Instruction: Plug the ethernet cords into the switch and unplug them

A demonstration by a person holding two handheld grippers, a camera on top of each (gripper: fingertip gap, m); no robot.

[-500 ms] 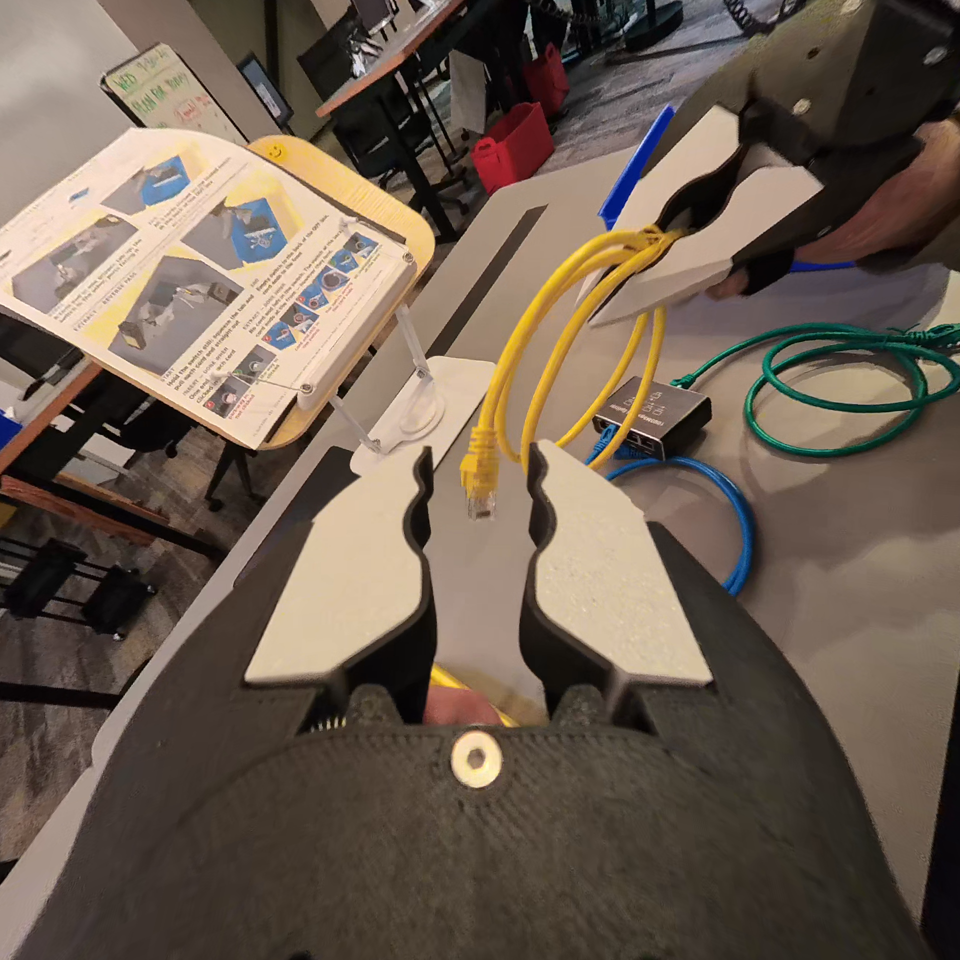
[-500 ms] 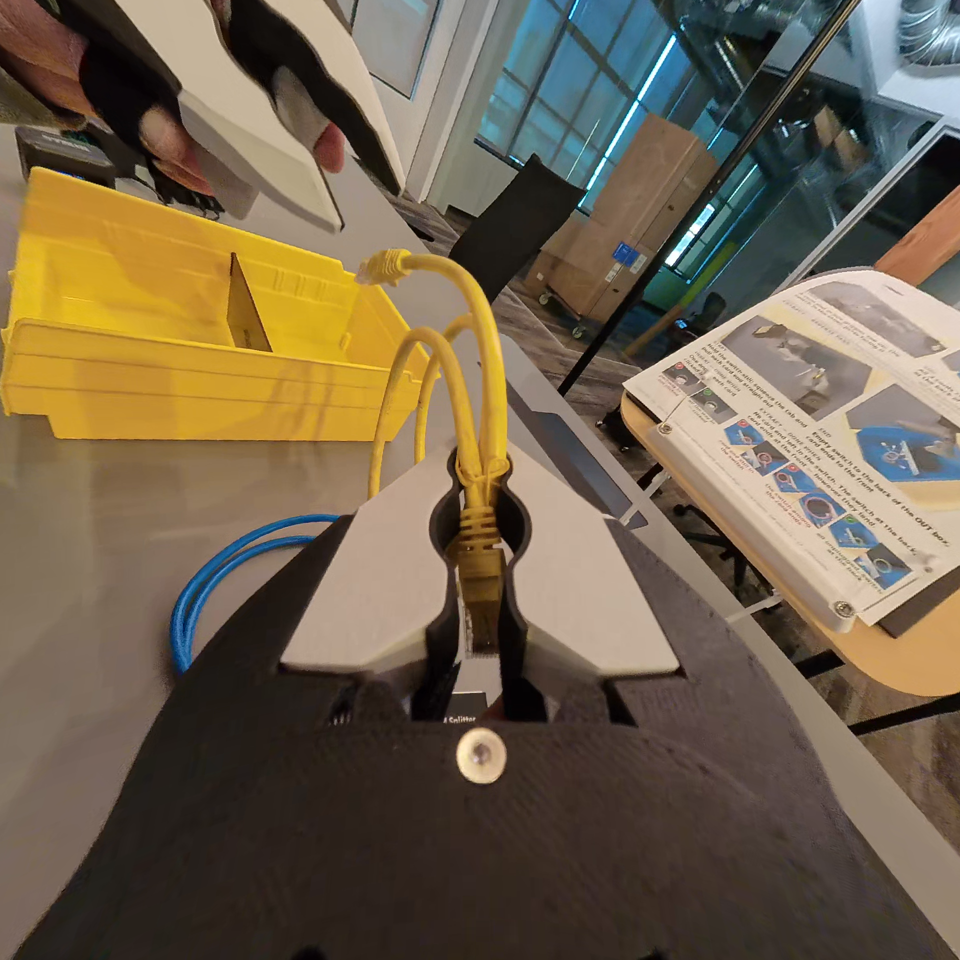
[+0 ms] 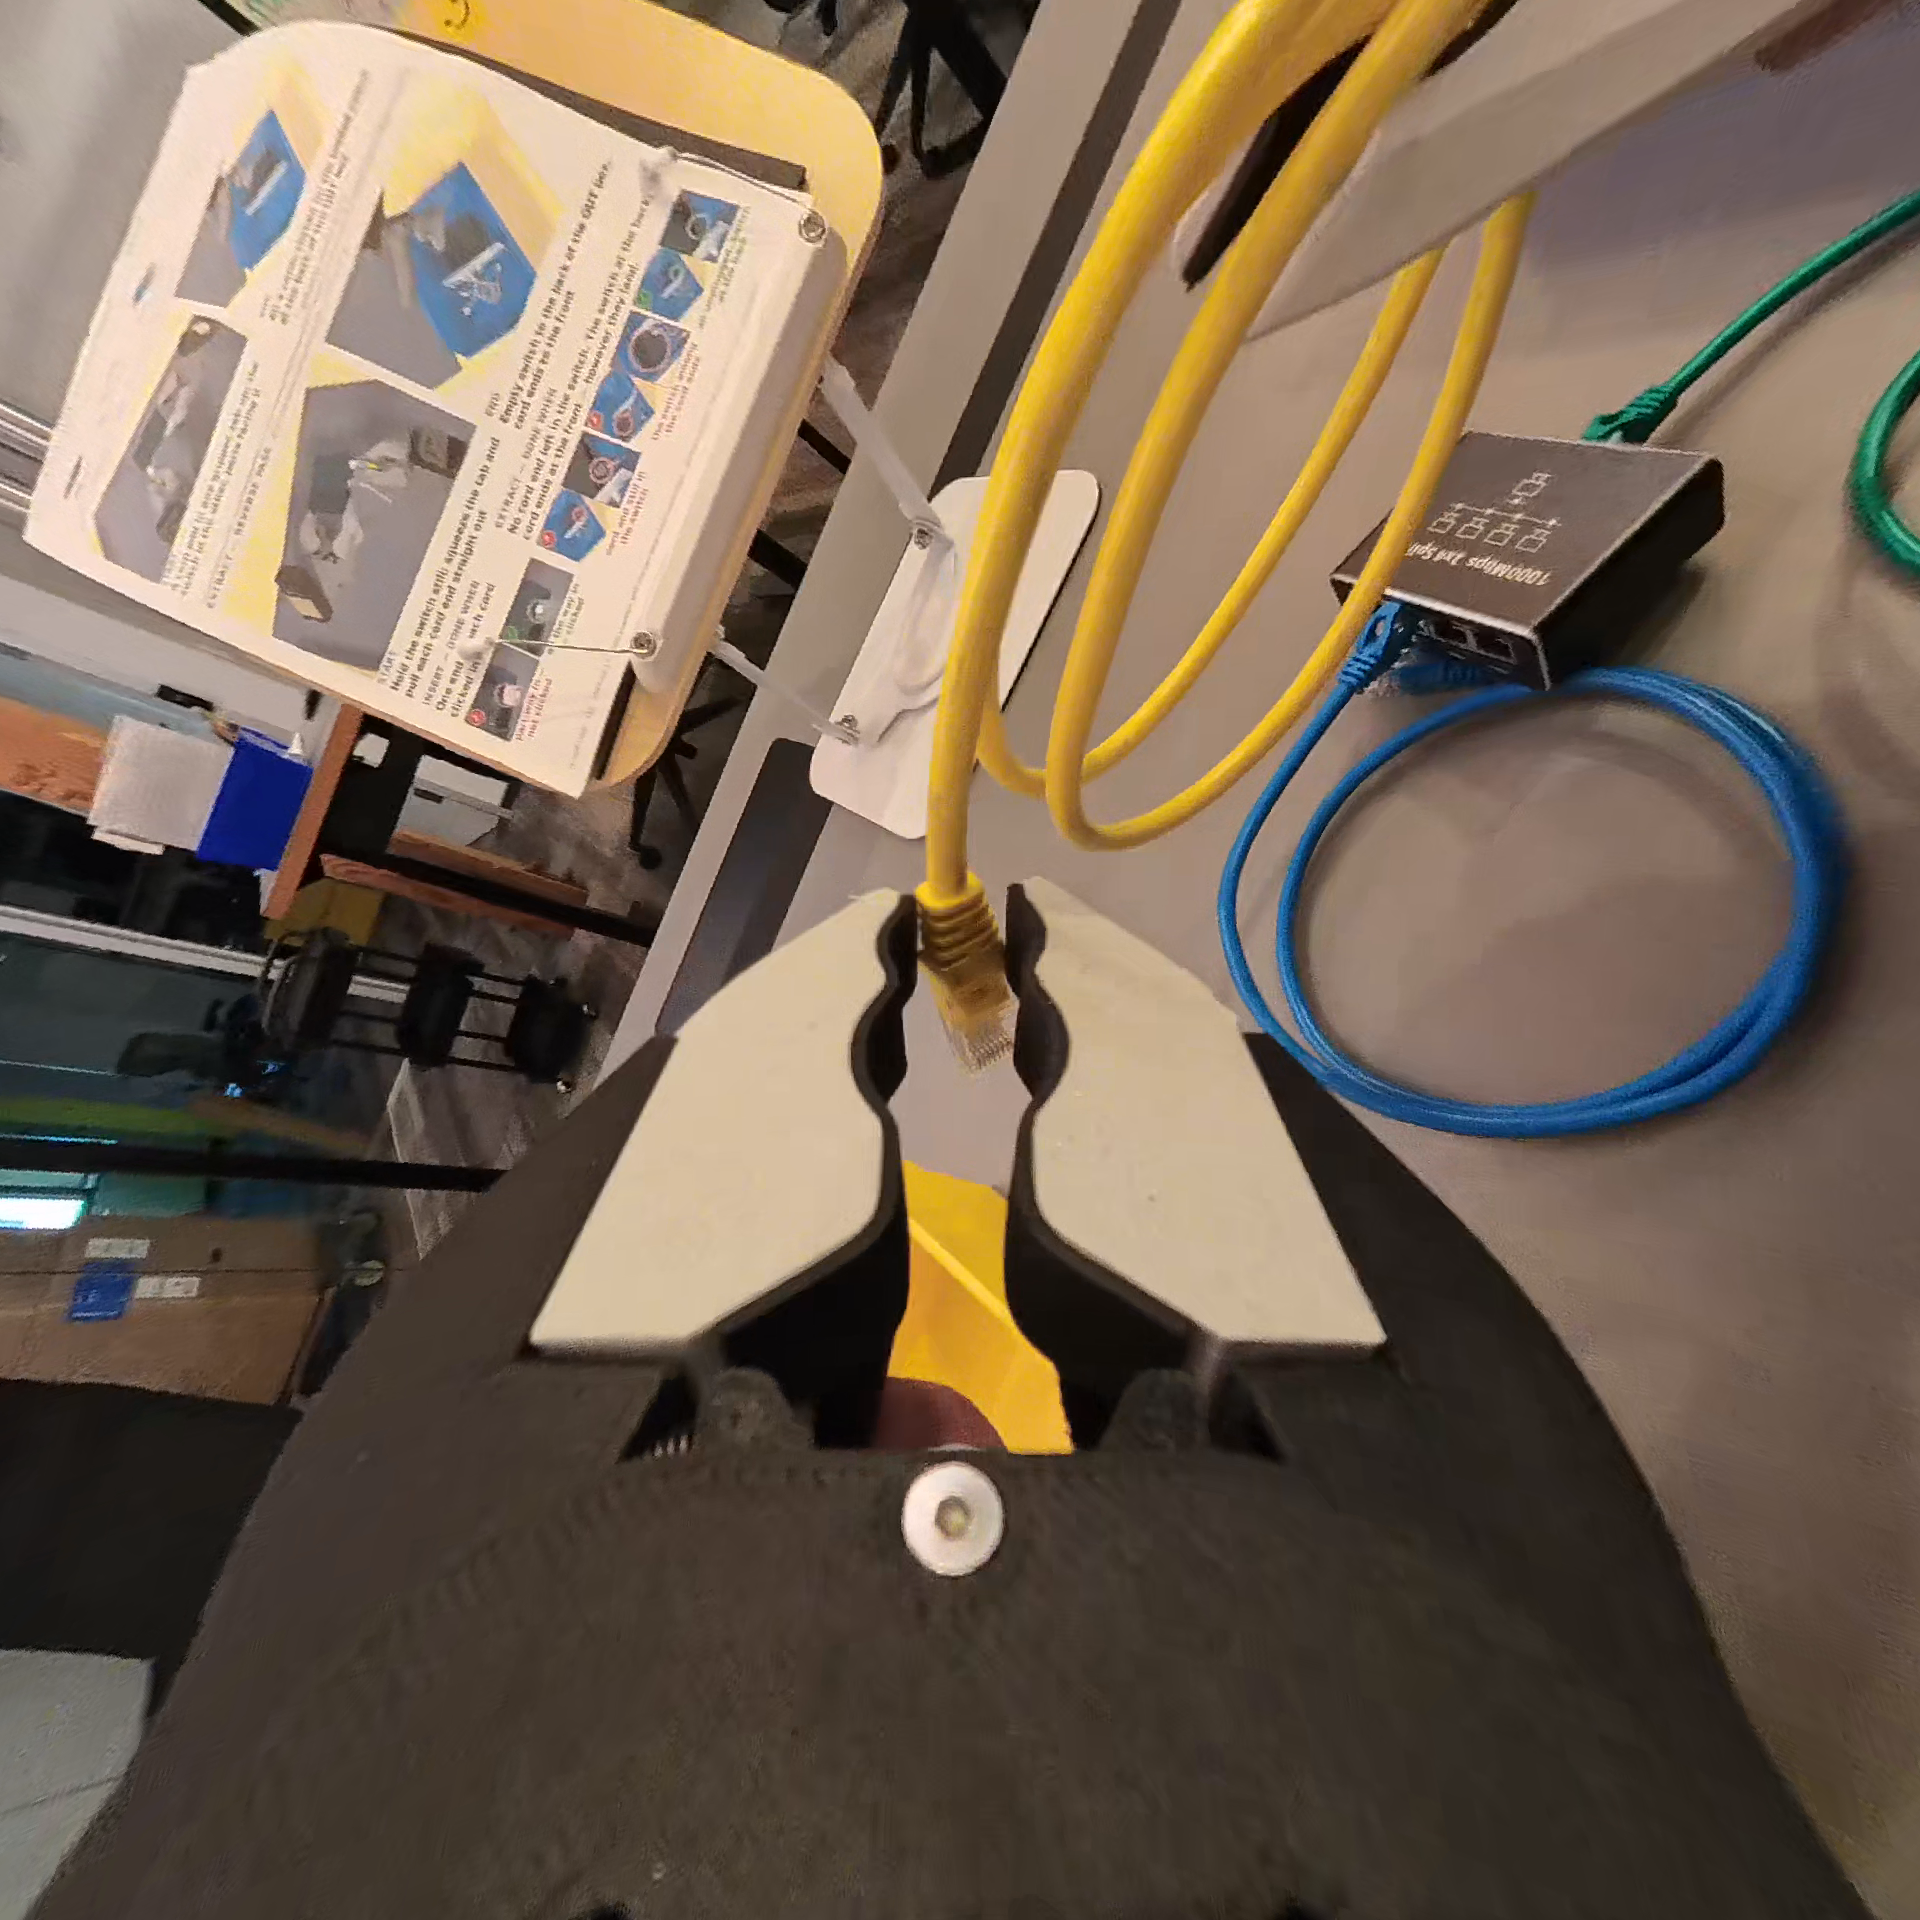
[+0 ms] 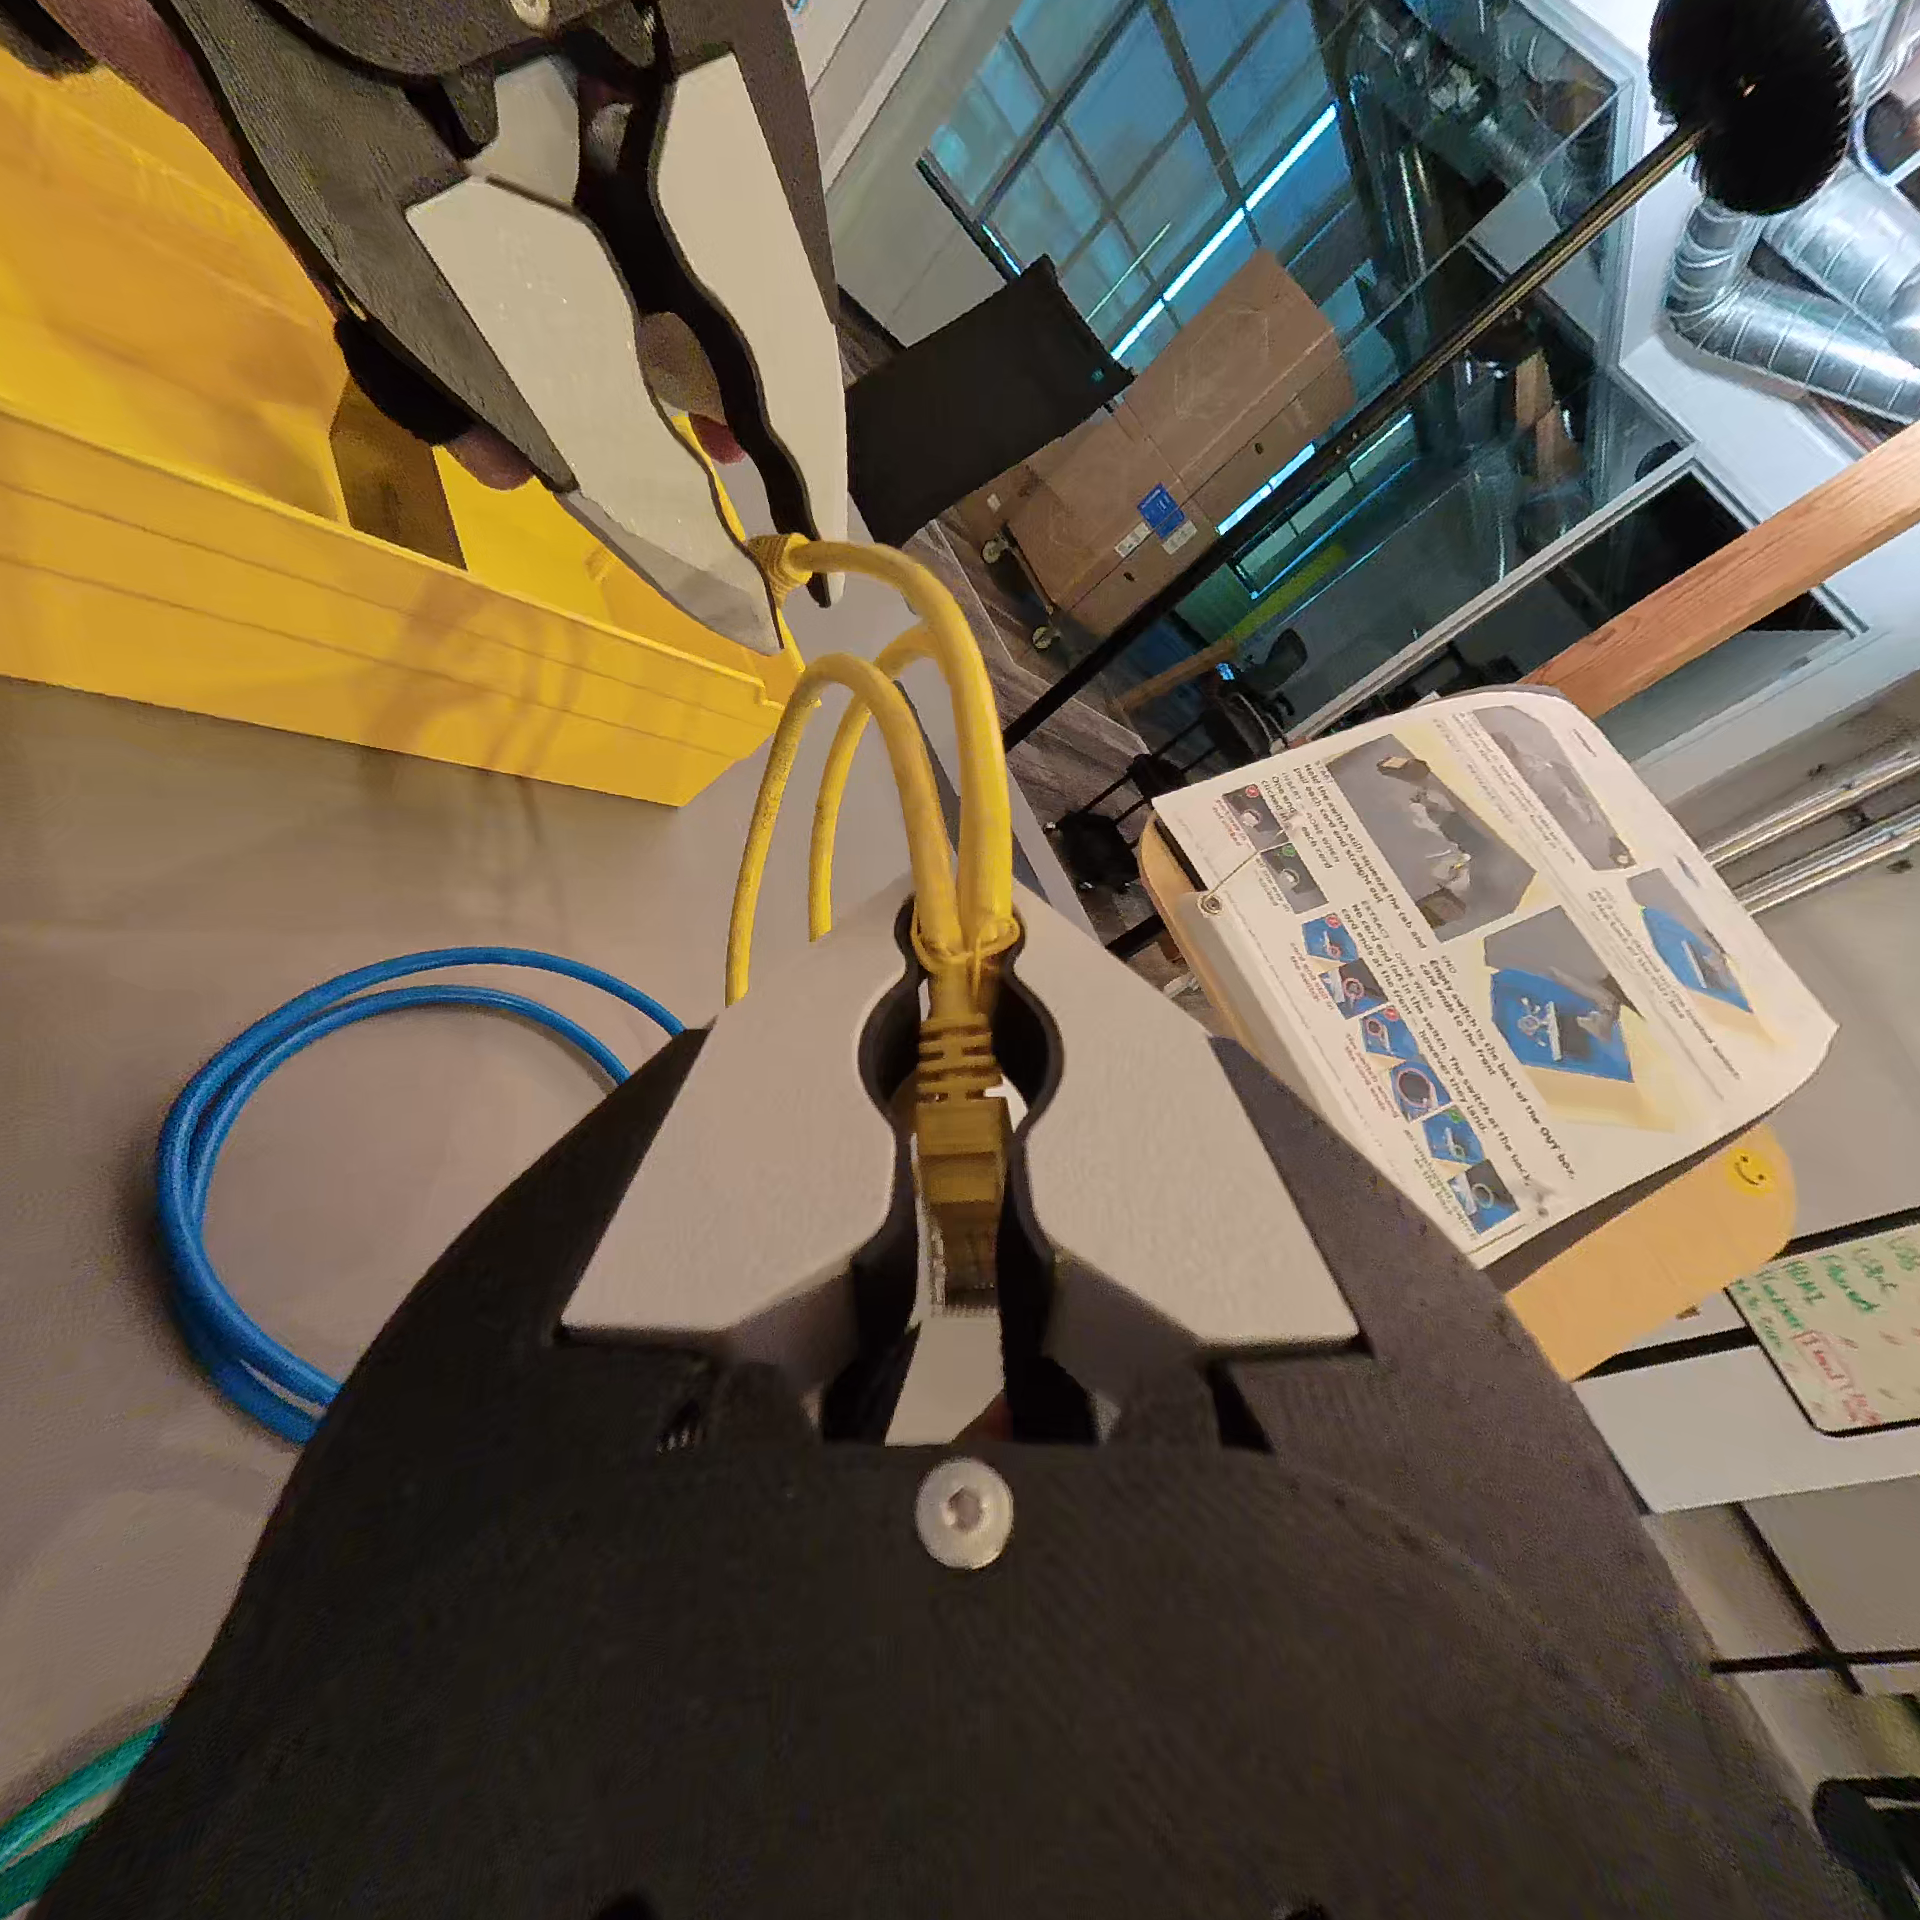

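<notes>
Plug (image 3: 966,997) lengthwise between left gripper (image 3: 961,914) tips, contact unclear.

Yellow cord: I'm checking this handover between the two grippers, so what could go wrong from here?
The left gripper is not yet shut on the free plug, so that plug could slip out. The right gripper clamps the other plug and bunched yellow cord; pulling apart may tangle the coils. Hanging loops could snag the switch.
</notes>
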